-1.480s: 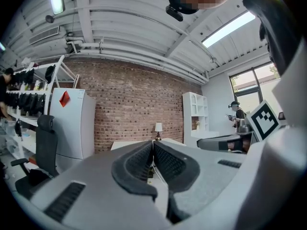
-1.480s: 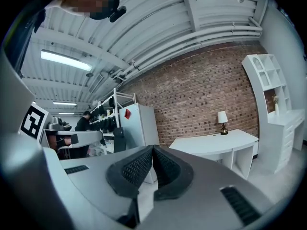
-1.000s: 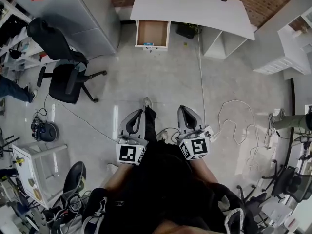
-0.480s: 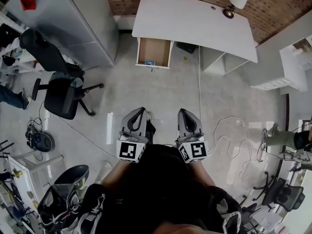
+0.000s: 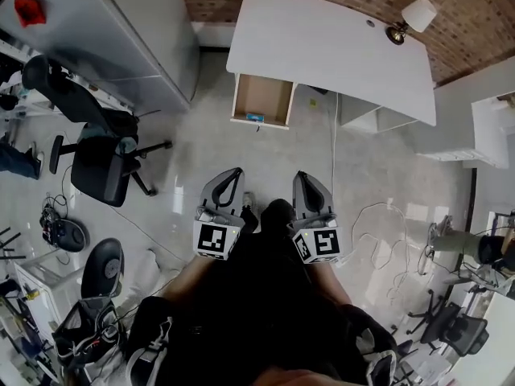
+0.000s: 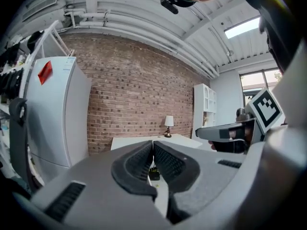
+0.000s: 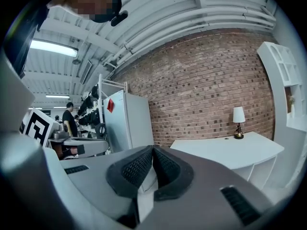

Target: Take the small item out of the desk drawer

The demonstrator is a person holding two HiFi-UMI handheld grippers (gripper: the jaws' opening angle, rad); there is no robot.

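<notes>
Item [image 5: 255, 117] lies at the open drawer's [image 5: 261, 95] front edge, well ahead of both grippers. Left gripper [image 5: 232, 174] and right gripper [image 5: 301, 177] have jaws together, empty. It looks small, light and likely rigid; pinch it across its short sides.

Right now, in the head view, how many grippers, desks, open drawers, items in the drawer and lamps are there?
Grippers: 2, the left gripper and the right gripper, both shut and empty
Desks: 1, the white desk
Open drawers: 1, the desk drawer
Items in it: 1, the small blue item
Lamps: 1, the lamp
Total: 6
</notes>
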